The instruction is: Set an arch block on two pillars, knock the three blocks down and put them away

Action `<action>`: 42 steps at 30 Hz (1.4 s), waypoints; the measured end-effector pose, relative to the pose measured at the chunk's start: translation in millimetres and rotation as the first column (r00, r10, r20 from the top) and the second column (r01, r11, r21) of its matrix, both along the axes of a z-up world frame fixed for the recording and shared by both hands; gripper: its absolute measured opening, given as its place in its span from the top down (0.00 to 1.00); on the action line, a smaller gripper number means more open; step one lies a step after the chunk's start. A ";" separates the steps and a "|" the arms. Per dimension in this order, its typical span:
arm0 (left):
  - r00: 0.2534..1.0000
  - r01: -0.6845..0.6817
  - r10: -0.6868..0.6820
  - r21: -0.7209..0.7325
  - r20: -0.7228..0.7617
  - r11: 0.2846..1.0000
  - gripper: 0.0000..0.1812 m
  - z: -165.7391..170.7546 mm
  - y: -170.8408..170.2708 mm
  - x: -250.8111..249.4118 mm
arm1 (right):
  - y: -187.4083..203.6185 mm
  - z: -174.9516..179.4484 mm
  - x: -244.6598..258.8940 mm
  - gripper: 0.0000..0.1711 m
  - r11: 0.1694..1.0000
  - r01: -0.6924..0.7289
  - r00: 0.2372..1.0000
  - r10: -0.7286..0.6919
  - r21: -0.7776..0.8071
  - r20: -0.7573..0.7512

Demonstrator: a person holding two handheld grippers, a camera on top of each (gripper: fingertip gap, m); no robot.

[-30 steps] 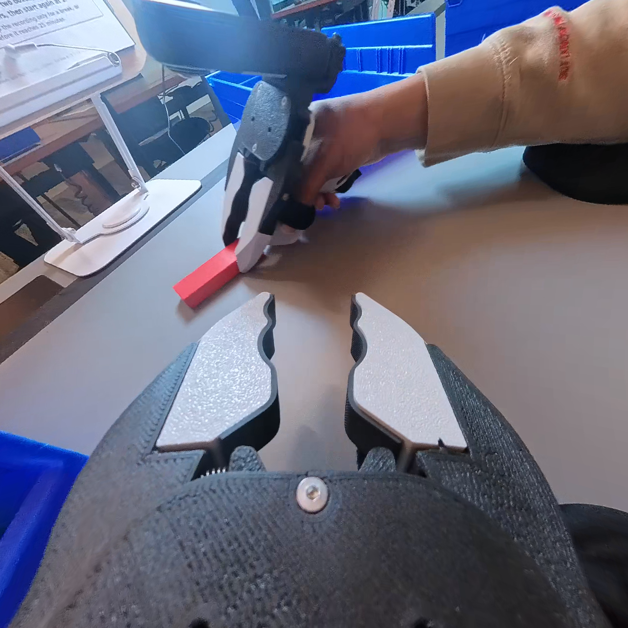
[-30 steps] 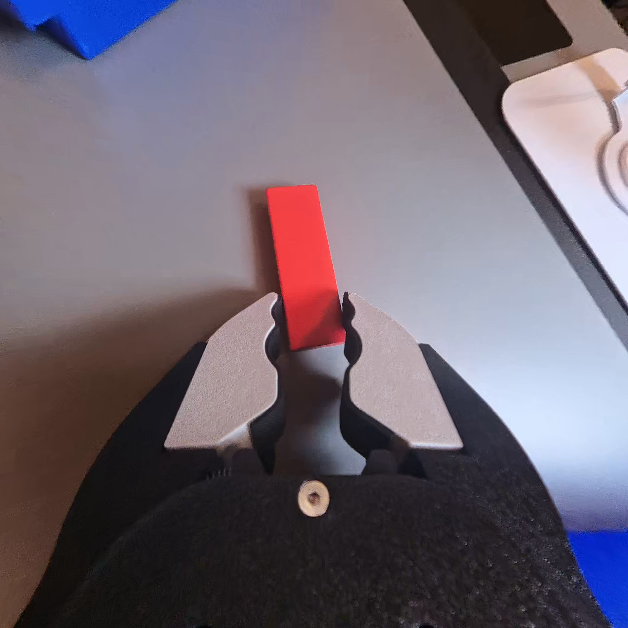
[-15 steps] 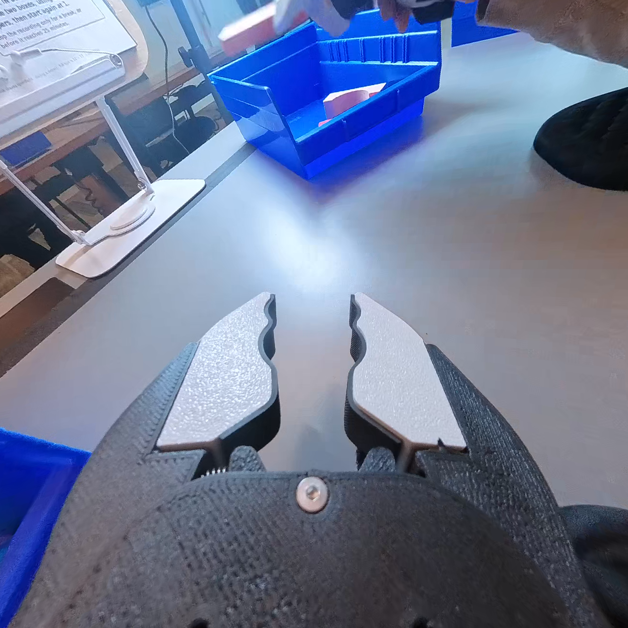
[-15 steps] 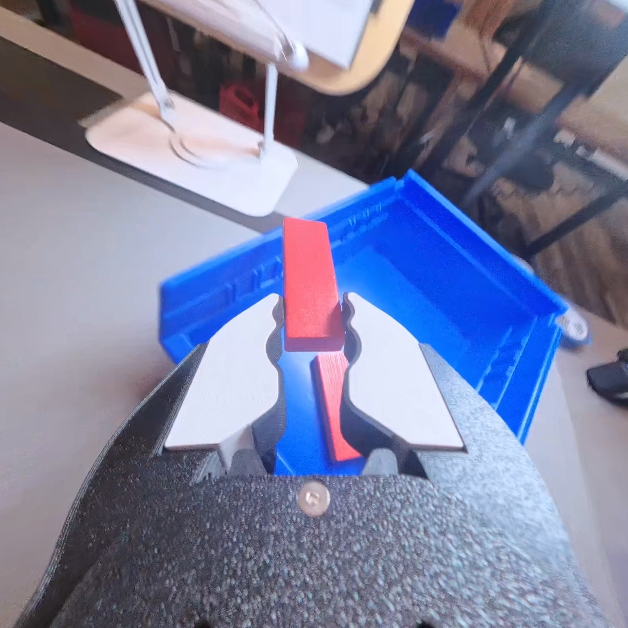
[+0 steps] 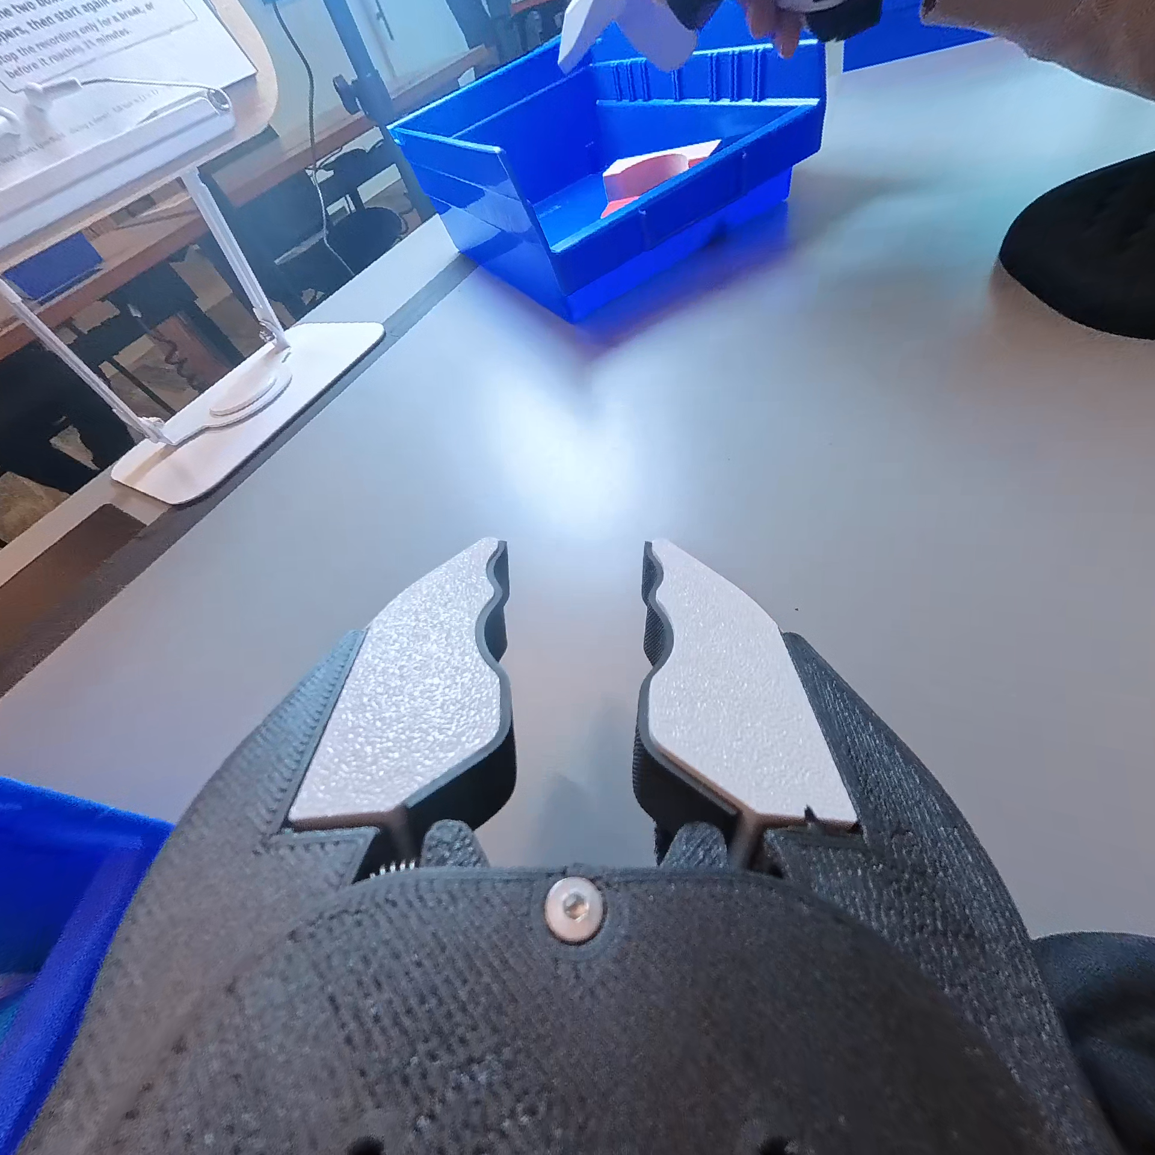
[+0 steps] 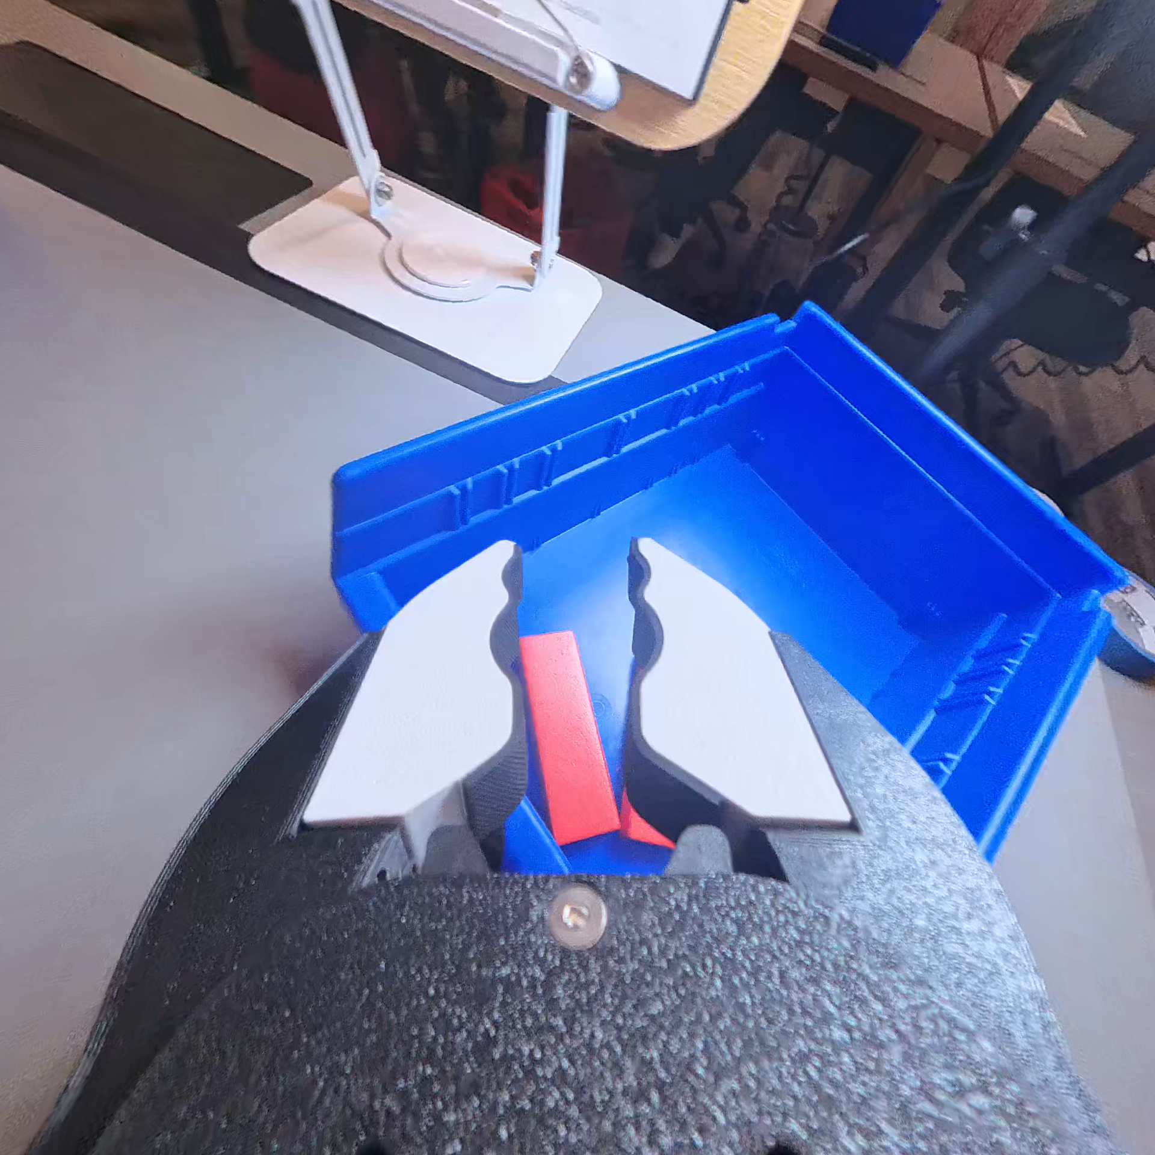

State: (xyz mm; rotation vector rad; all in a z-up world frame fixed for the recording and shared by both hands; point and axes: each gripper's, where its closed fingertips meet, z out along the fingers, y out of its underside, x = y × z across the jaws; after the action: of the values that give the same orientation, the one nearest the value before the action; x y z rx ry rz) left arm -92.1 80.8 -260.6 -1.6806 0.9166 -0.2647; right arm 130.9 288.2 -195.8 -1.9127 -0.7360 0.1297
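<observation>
Hanging above the blue bin (image 6: pixel 906 500), the right tongs (image 6: pixel 572 550) stand apart with nothing between them; below, a red block (image 6: pixel 565 737) lies on the bin's floor beside another red piece (image 6: pixel 640 828). The left tongs (image 5: pixel 574 550) are likewise parted and unloaded over the bare grey worktop (image 5: pixel 812 500), well apart from the bin.

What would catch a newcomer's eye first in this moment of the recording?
The bright blue bin stands out against the grey table, with red blocks lying on its floor. The right gripper hangs open just above that bin, the blocks showing through the gap between its fingers. The left gripper is open and empty over the bare table, and a white stand sits at the table's far left edge.
</observation>
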 end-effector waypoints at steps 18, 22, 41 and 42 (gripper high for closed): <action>0.868 -0.482 0.471 -0.038 -0.157 0.875 0.73 58.9 15.2 -193.7 | -55.2 -65.2 -5.3 0.61 0.956 -0.272 0.933 0.291 -0.112 0.214; 0.847 -0.512 0.489 -0.071 -0.207 0.856 0.70 45.8 16.6 -200.6 | -58.6 -62.3 -2.4 0.61 0.956 -0.278 0.937 0.290 -0.090 0.192; 0.896 -0.445 0.391 -0.412 -0.212 0.795 0.81 -8.4 78.5 -199.2 | -74.0 -55.1 -18.4 0.62 0.937 -0.348 0.913 0.349 -0.042 0.210; 0.879 -0.475 0.420 -0.347 -0.224 0.809 0.81 1.7 78.0 -203.8 | -74.8 -54.9 -20.0 0.62 0.935 -0.353 0.912 0.353 -0.037 0.211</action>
State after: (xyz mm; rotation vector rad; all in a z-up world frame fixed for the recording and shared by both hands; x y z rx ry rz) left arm -295.9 158.9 -258.8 -2.2611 0.5515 -0.0053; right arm 110.9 213.4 -250.7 -1.7912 -1.2272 0.1480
